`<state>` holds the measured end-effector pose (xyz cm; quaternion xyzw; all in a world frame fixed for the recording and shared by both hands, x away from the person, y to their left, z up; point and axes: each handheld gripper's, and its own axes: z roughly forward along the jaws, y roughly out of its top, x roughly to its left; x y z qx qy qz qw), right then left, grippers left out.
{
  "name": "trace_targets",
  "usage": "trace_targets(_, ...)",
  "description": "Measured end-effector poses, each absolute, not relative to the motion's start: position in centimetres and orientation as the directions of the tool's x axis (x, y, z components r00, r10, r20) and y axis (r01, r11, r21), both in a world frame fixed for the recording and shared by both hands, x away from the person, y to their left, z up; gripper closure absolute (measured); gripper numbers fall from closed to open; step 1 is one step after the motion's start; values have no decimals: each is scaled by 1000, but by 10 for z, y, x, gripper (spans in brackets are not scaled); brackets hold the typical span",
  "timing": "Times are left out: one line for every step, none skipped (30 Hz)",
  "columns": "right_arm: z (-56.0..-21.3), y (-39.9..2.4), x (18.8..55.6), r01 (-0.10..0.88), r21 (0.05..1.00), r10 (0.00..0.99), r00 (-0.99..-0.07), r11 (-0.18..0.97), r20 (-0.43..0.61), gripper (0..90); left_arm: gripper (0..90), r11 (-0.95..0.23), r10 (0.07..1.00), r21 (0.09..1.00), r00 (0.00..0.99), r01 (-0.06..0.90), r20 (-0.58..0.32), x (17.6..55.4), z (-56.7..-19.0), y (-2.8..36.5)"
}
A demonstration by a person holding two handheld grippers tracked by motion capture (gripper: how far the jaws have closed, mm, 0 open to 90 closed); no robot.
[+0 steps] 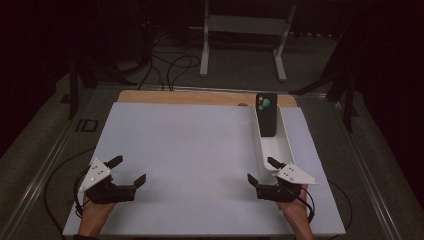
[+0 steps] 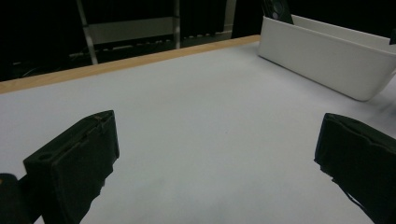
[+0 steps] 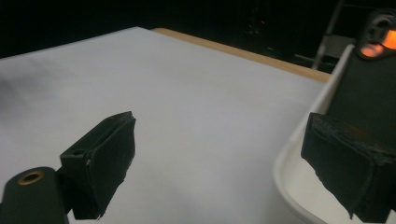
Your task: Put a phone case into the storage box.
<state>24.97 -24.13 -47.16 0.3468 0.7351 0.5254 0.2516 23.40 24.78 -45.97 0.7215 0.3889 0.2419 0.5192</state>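
A dark phone (image 1: 266, 116) with a round camera cluster leans inside a long white tray (image 1: 282, 149) at the right of the white table mat (image 1: 190, 150). My right gripper (image 1: 260, 169) is open at the tray's near end, one jaw over the rim and nothing between the jaws. In the right gripper view the phone (image 3: 364, 88) rises behind the right jaw, above the tray rim (image 3: 299, 140). My left gripper (image 1: 132, 168) hovers open and empty over the mat near the front left. In the left gripper view the tray (image 2: 327, 60) lies far right.
A wooden strip (image 1: 190, 97) borders the mat's far edge. Beyond it, on the dark floor, stand a white metal frame (image 1: 245, 25) and loose cables (image 1: 170, 65). A small black object (image 1: 87, 125) lies off the mat's left side.
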Motion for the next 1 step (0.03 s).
trace_targets(-471,-239,249,238,949,768,-640,208,-8,98,3,-159,812,937,581,310,-54,234,-460,248)
